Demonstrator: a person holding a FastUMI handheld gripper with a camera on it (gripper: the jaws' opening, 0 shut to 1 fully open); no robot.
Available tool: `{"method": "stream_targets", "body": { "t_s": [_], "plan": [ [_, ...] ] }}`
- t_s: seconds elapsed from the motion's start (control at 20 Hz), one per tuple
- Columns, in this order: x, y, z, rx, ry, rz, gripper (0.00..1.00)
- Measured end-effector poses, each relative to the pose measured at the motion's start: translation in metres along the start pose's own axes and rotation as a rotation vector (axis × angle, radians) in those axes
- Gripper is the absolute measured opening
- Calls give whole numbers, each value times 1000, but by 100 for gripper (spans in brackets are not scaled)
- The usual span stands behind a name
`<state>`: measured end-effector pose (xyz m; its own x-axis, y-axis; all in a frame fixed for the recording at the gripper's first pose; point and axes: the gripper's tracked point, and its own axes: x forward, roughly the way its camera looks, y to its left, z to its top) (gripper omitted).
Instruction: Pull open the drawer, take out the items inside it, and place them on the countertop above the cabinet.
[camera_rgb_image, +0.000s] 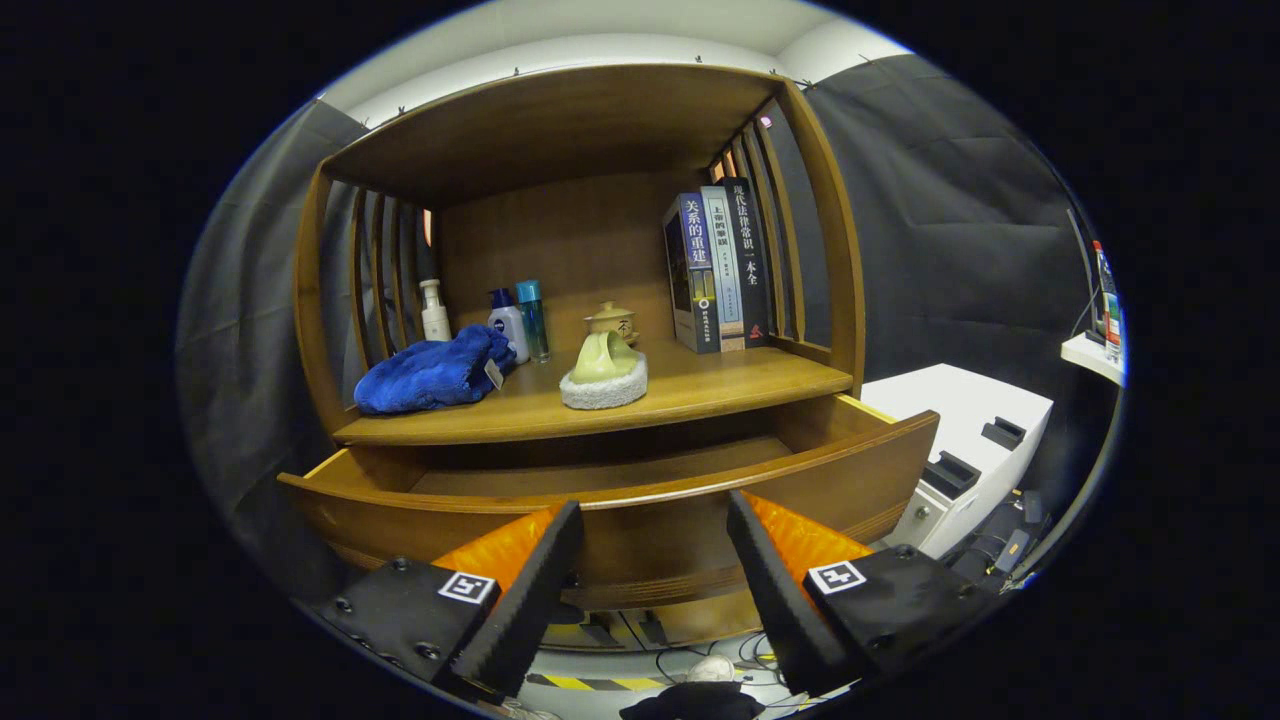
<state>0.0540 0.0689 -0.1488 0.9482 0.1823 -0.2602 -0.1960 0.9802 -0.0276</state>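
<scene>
Nearest, the gripper (655, 540) has its fingers spread wide apart with nothing between them, just in front of the curved front panel of the drawer (640, 500). That drawer is pulled out of the wooden cabinet (830, 250), and the part of its floor that shows past the front panel looks bare, though the near strip right behind the panel is hidden, so I cannot tell whether anything is left in there. Doing this step well probably means lifting the fingers over the panel's rim and tilting down to check that hidden strip before reaching in. Beyond, on the countertop (720, 385), a blue towel (430, 372) lies at the left and a pale green slipper (603, 372) with a fluffy white sole sits near the middle, well apart from each other. Behind them stand a few bottles (510, 320), a small teapot (612, 320) and a row of books (718, 265). Any further item is best set on the bare wood right of the slipper.
</scene>
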Motion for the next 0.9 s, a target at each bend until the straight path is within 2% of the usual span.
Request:
{"method": "stream_targets", "body": {
  "t_s": [0.9],
  "plan": [
    [56, 7, 14, -1, 6, -12, 98]
  ]
}}
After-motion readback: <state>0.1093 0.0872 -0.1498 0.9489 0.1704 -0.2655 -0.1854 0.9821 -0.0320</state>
